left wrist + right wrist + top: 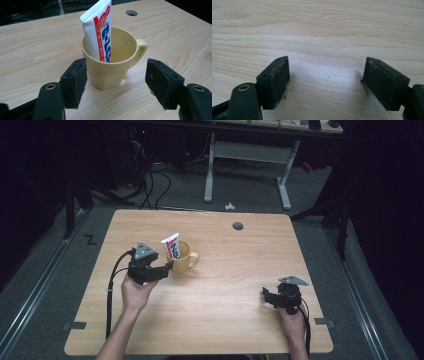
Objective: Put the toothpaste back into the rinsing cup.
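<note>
- Mug (182, 257), pale yellow, stands upright on the wooden bench (225, 320), left of centre, handle toward the person's right in the high view.
- Toothpaste tube (172, 246), white with red and blue print, stands inside the mug, leaning against the rim; its flat crimped end sticks up well above the rim.
- Left gripper (165, 268), held in the person's left hand (136, 292), sits just beside the mug on its near-left side.
- In the left gripper view the left gripper (116, 80) has its jaws spread wide, nothing clamped; the mug (110, 72) stands between them, the left pad close to the mug wall, the right pad well clear of it below the handle.
- Right gripper (272, 297), in the right hand (295, 320), rests near the right front part of the bench, well apart from the mug.
- Right gripper view: right gripper (325, 80) jaws wide apart, empty, bare wood grain between them; pads worn, with pale scuffing.
- Round cable hole (238, 226) in the bench near the far edge.
- Black cable (111, 285) trails from the left gripper toward the bench's near-left edge.
</note>
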The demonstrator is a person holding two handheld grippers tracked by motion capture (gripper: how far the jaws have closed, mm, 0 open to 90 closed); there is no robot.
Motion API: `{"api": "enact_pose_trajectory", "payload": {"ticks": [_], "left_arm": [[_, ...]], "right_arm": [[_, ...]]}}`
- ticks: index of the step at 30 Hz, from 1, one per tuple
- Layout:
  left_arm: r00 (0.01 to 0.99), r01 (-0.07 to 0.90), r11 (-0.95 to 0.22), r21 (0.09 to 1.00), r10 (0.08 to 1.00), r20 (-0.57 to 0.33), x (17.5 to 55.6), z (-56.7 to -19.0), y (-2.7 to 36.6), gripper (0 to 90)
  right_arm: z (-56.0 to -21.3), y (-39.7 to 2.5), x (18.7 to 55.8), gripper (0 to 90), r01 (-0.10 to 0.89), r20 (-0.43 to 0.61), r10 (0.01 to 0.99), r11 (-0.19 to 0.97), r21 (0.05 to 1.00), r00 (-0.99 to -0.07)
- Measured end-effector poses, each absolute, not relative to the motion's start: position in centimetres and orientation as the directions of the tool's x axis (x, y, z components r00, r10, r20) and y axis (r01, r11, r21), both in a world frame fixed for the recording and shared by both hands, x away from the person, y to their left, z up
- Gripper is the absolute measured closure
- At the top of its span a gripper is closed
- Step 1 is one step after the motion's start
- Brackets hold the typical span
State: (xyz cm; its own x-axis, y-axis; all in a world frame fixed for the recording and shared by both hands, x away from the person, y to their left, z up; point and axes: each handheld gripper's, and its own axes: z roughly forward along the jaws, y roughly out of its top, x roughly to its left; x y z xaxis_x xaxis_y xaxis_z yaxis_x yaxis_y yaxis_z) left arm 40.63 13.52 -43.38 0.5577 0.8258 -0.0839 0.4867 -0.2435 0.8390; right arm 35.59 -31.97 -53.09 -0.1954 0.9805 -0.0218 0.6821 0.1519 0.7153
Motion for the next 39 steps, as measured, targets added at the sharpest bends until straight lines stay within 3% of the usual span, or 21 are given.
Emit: {"api": "enact_pose_trajectory", "payload": {"ticks": [39], "left_arm": [[0.55, 0.498, -0.21, 0.841, 0.827, -0.119, 38.7, -44.4, 14.8, 34.4]], "right_arm": [[-53.1, -32.0, 35.6, 21.6, 0.682, -0.022, 0.981, 0.152, 0.715, -0.195]]}}
